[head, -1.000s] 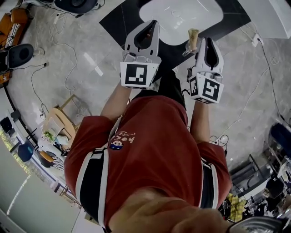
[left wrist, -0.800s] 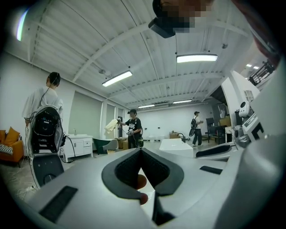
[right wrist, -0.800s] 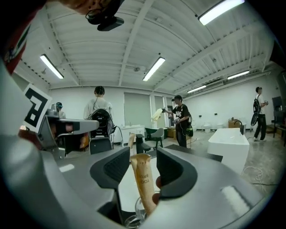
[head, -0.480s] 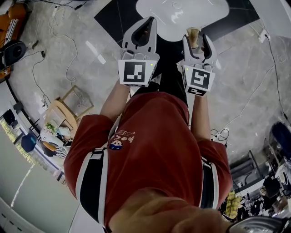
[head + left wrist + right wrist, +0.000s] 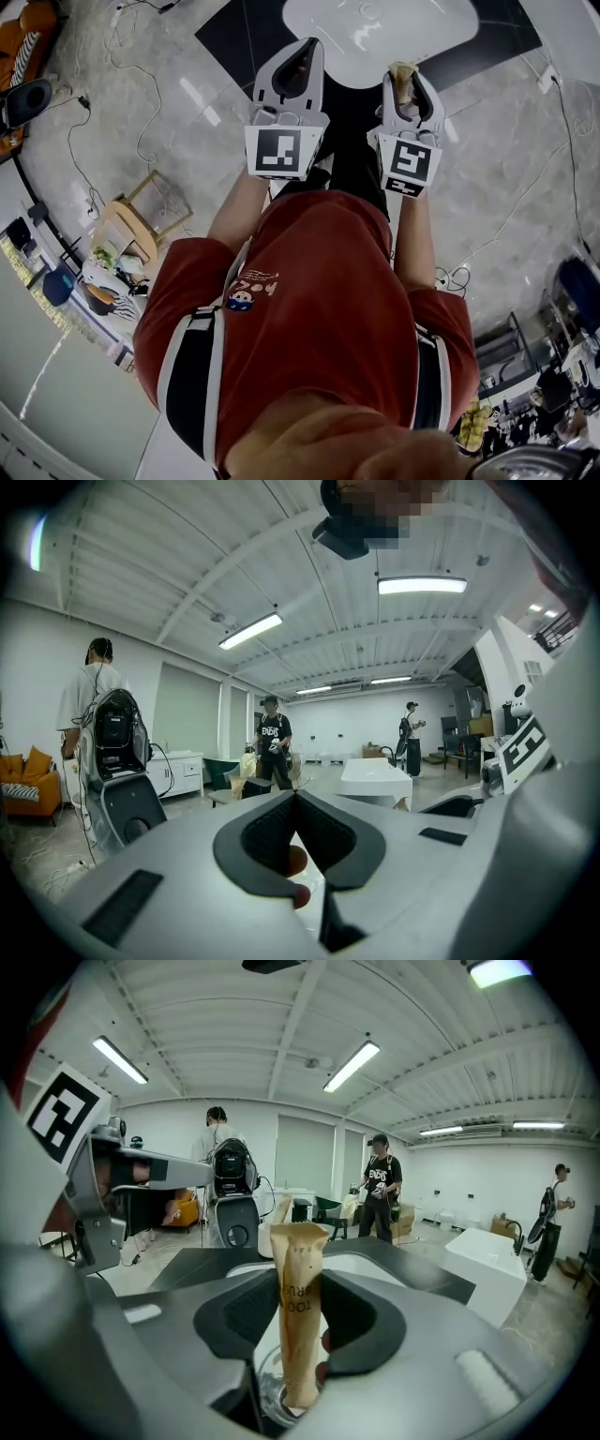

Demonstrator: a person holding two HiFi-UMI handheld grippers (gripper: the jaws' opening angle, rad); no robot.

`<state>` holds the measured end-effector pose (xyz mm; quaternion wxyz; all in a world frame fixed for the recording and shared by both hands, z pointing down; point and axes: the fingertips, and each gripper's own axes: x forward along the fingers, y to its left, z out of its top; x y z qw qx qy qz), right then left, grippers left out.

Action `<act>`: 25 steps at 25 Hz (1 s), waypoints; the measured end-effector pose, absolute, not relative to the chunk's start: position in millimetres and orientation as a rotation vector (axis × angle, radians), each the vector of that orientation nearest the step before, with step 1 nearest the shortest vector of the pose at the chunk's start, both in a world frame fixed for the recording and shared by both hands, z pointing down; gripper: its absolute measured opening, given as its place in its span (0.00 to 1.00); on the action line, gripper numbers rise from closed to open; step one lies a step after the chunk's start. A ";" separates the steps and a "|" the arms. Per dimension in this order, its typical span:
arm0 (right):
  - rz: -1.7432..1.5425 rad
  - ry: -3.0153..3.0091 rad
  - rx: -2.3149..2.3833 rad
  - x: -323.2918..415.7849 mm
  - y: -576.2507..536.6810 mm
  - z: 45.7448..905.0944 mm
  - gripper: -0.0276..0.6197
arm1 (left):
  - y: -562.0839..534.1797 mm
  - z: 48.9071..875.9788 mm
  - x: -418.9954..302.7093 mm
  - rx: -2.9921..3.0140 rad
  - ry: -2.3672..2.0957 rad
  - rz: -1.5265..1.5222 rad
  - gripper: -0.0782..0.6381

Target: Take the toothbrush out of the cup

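Up at twelve o'clock in the head view, a white basin (image 5: 375, 28) sits in a black worktop (image 5: 246, 36). Just below it, two tools are held out over a red shirt (image 5: 319, 281). The left hand-held gripper (image 5: 304, 49) is toward eleven o'clock and the right hand-held gripper (image 5: 413, 82) toward one o'clock. A toothbrush (image 5: 400, 73) in a tan paper wrapper pokes up between the right one's jaws, nearer the jaw on its nine o'clock side. Cables (image 5: 141, 103) trail over the grey floor (image 5: 525, 187) at ten o'clock.

Seen from the left gripper view, the jaws are clenched tip to tip with nothing between them. A person with a backpack (image 5: 101, 700) stands at nine o'clock, and another in a black shirt (image 5: 272, 742) stands near the centre.

Seen from the right gripper view, the jaws stand parted and have just been closing. The toothbrush rises upright between the pads (dark print runs down its wrapper). The pads lie just beside the wrapper on either side, with no squeeze showing. Its foot rests in a clear cup (image 5: 270, 1399) at six o'clock, so it is not yet out.
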<state>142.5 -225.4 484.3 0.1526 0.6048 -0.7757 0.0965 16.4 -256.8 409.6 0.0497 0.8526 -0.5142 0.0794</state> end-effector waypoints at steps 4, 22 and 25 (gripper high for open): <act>0.261 -2.206 1.763 147.6 -224.9 483.4 0.16 | -259.0 410.3 18.0 2.604 -1.573 0.228 0.12; 0.206 -2.228 1.859 163.6 -219.0 449.6 0.10 | -256.0 393.7 21.3 2.655 -1.567 0.163 0.12; 0.182 -2.242 1.892 165.7 -218.0 434.7 0.10 | -255.5 386.5 21.7 2.667 -1.567 0.140 0.12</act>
